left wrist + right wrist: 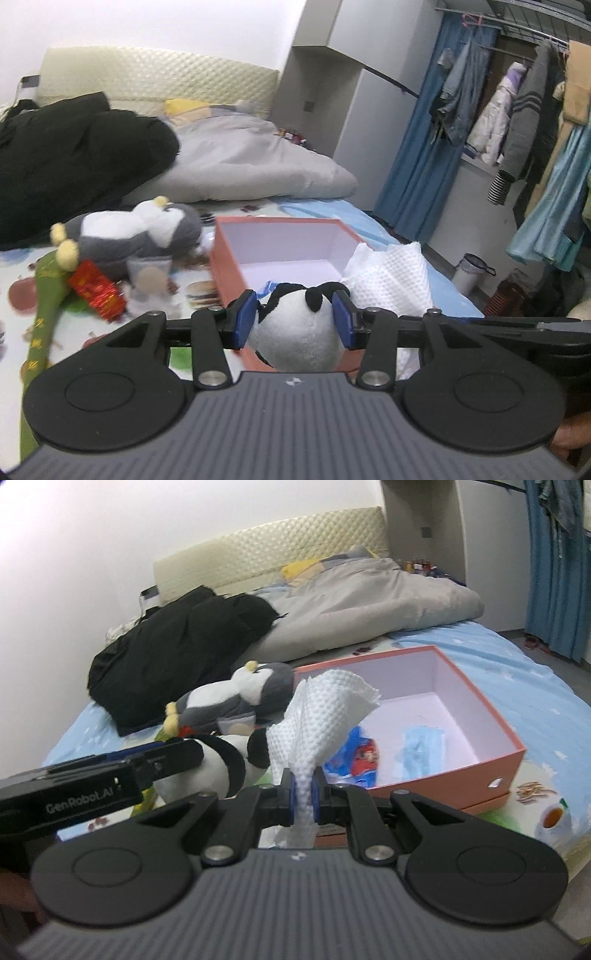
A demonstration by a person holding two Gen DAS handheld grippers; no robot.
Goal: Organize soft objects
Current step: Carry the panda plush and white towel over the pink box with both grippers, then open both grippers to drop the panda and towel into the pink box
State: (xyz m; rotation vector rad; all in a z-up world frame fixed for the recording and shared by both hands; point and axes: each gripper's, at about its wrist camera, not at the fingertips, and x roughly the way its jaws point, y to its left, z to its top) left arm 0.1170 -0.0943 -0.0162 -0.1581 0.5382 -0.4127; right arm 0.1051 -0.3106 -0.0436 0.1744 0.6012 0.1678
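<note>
My left gripper [295, 317] is shut on a black-and-white panda plush [295, 332] and holds it over the near edge of the open orange box [229, 258]. The panda [221, 760] and left gripper also show at the left of the right wrist view. My right gripper [303, 794] is shut on a white embossed paper towel [325, 709], held upright at the box's [461, 779] near left corner. The towel [391, 273] also shows in the left wrist view. Inside the box lie a blue-and-red packet [362, 757] and a light blue cloth [421, 749].
A grey-and-white penguin plush [140, 232] lies left of the box, by a red packet [96, 291], a clear bag [147, 277] and a green band [44, 306]. A black jacket [177, 653] and grey duvet [369, 602] lie behind. Clothes [517, 118] hang at the right.
</note>
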